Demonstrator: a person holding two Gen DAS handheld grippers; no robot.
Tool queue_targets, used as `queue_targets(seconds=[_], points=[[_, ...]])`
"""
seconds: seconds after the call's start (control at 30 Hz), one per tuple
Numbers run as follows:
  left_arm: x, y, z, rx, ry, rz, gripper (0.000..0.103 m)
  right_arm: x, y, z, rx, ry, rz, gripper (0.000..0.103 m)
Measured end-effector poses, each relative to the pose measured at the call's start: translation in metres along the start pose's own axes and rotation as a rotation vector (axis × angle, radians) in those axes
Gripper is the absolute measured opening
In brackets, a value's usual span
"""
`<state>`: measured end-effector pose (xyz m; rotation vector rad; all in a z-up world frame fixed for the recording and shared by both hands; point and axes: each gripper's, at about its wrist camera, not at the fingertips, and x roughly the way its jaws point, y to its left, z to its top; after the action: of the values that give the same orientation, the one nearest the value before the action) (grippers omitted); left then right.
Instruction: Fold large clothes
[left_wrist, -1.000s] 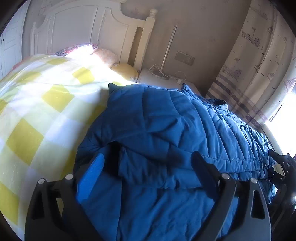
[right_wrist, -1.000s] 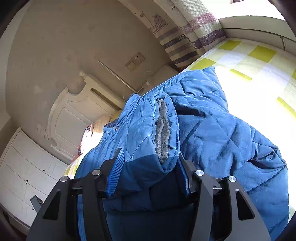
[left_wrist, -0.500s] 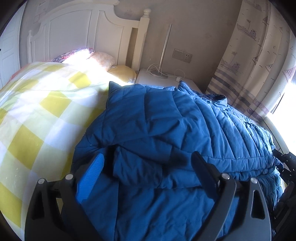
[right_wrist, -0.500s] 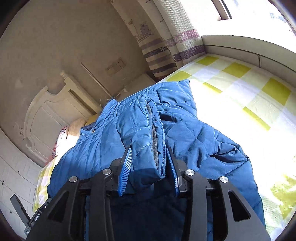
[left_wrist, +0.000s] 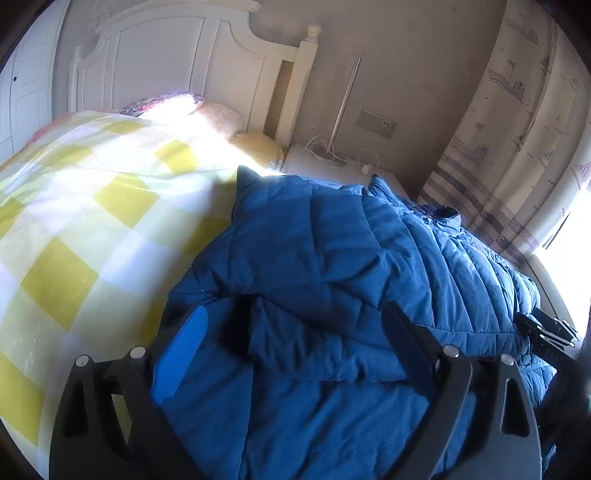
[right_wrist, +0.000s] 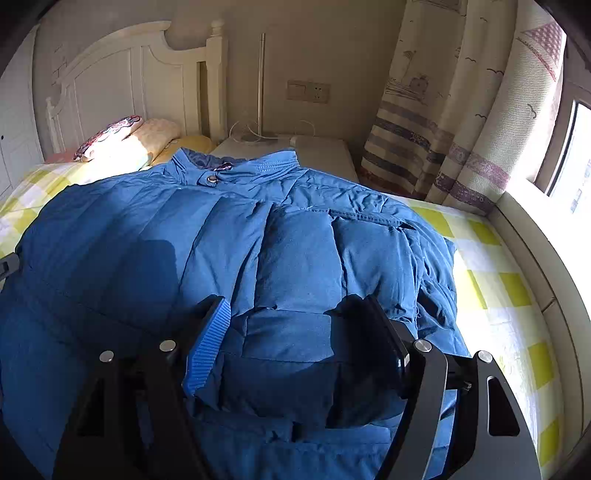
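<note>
Since a second ago the right tool (right_wrist: 291, 332) has rolled level and let go of the sleeve it pinched; its jaws are opening, with a puffy fold of the jacket (right_wrist: 221, 236) between them but not squeezed. The left tool (left_wrist: 295, 332) is wide, holding nothing, over the jacket's hem end. The jacket lies spread on the bed (left_wrist: 74, 221), collar toward the headboard; judged soft, bulky, light and springy with slick fabric, so grab deep at hem, sleeve cuff or collar seam, since padded folds may slip out or spring back open.
</note>
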<state>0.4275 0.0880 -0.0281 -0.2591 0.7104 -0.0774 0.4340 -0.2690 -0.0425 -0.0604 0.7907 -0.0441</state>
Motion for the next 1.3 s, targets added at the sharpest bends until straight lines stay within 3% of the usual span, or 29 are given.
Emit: queue_targets(seconds=[0.07, 0.13, 0.2, 0.3, 0.37, 0.47, 0.5, 0.53, 0.6, 0.7, 0.77, 0.8, 0.83, 0.93, 1.0, 1.07, 1.2, 1.3], points=[[-0.014, 0.027, 0.005, -0.126, -0.071, 0.017, 0.094, -0.001, -0.005, 0.002, 0.025, 0.011, 0.02, 0.07], [-0.028, 0.065, 0.006, -0.313, -0.146, 0.035, 0.094, -0.006, -0.009, 0.003, 0.044, -0.013, 0.032, 0.068], [-0.04, 0.102, 0.001, -0.482, -0.2, 0.106, 0.094, -0.024, -0.024, -0.001, 0.146, -0.084, 0.061, 0.068], [-0.041, 0.132, -0.006, -0.628, -0.2, 0.093, 0.094, -0.041, -0.059, -0.011, 0.347, -0.133, 0.087, 0.071], [-0.038, 0.124, -0.002, -0.587, -0.186, 0.086, 0.094, -0.038, -0.077, -0.015, 0.417, -0.091, 0.118, 0.071], [-0.038, 0.087, 0.007, -0.414, -0.195, 0.049, 0.094, -0.02, -0.078, -0.016, 0.371, -0.002, 0.159, 0.071], [-0.038, 0.072, 0.009, -0.347, -0.195, 0.036, 0.094, -0.016, -0.077, -0.017, 0.361, 0.005, 0.169, 0.069], [-0.035, 0.059, 0.009, -0.286, -0.187, 0.019, 0.094, -0.014, -0.077, -0.017, 0.357, 0.005, 0.182, 0.059], [-0.026, 0.036, 0.009, -0.182, -0.143, -0.001, 0.094, -0.015, -0.075, -0.016, 0.355, -0.004, 0.183, 0.051], [-0.012, 0.014, 0.004, -0.073, -0.084, 0.003, 0.094, -0.026, -0.069, -0.014, 0.321, -0.024, 0.132, 0.049], [-0.012, 0.007, 0.002, -0.043, -0.087, 0.014, 0.094, -0.038, -0.063, -0.007, 0.272, -0.066, 0.021, 0.053], [-0.012, 0.007, 0.001, -0.036, -0.088, 0.015, 0.094, -0.041, -0.059, -0.002, 0.25, -0.083, -0.002, 0.067], [-0.012, 0.006, 0.0, -0.034, -0.086, 0.016, 0.094, -0.042, -0.053, 0.005, 0.224, -0.103, 0.005, 0.071], [-0.01, 0.01, 0.0, -0.045, -0.074, 0.015, 0.094, -0.038, -0.023, 0.028, 0.051, -0.16, -0.039, 0.071], [-0.009, 0.013, 0.0, -0.059, -0.071, 0.012, 0.094, -0.014, -0.01, 0.038, 0.001, -0.086, 0.034, 0.071], [-0.009, 0.017, 0.001, -0.075, -0.067, 0.01, 0.094, 0.022, 0.001, 0.035, -0.045, 0.078, 0.062, 0.075], [-0.019, 0.016, 0.004, -0.091, -0.095, 0.04, 0.094, 0.031, -0.001, 0.024, -0.035, 0.055, 0.077, 0.078], [-0.035, -0.018, 0.022, -0.041, -0.11, 0.01, 0.094, 0.033, 0.002, 0.023, -0.041, 0.061, 0.072, 0.078]])
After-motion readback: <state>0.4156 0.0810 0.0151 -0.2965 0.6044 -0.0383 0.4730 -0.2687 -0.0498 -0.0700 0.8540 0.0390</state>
